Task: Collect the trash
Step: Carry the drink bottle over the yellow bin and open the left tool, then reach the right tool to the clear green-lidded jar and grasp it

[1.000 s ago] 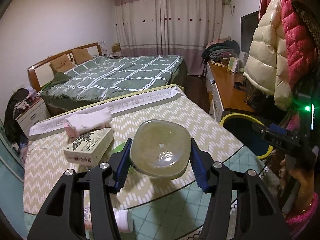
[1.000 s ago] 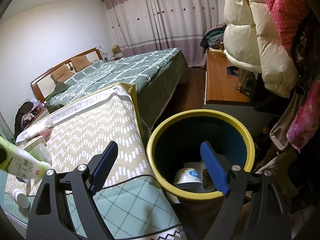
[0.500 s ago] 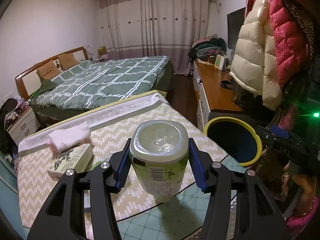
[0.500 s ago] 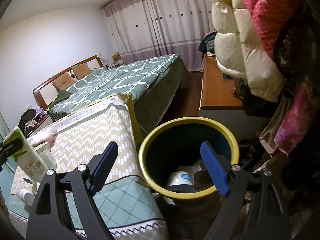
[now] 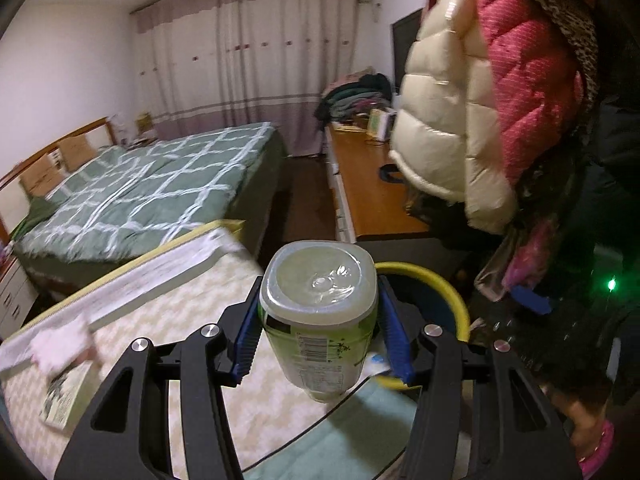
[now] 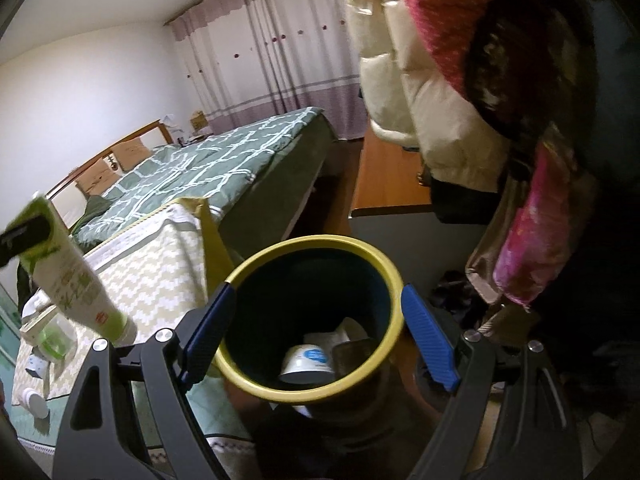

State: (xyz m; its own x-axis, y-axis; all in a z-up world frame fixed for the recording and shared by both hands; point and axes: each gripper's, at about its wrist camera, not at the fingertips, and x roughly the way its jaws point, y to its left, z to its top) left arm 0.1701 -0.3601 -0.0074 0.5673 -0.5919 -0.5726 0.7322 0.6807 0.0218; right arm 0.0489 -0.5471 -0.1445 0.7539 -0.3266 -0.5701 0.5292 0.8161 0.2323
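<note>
I'm gripping the green bottle [image 5: 319,320] tight in my left claw [image 5: 320,340], right claw [image 6: 316,344] hanging wide open over the yellow-rimmed bin [image 6: 248,380].

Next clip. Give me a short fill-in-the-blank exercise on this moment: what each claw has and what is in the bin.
1. The left claw is shut on a green-labelled plastic ____.
2. The right claw is open and holds ____.
3. The rim of the trash bin is coloured ____.
4. A white cup already lies ____ the trash bin.

Missing words: bottle; nothing; yellow; inside
</note>
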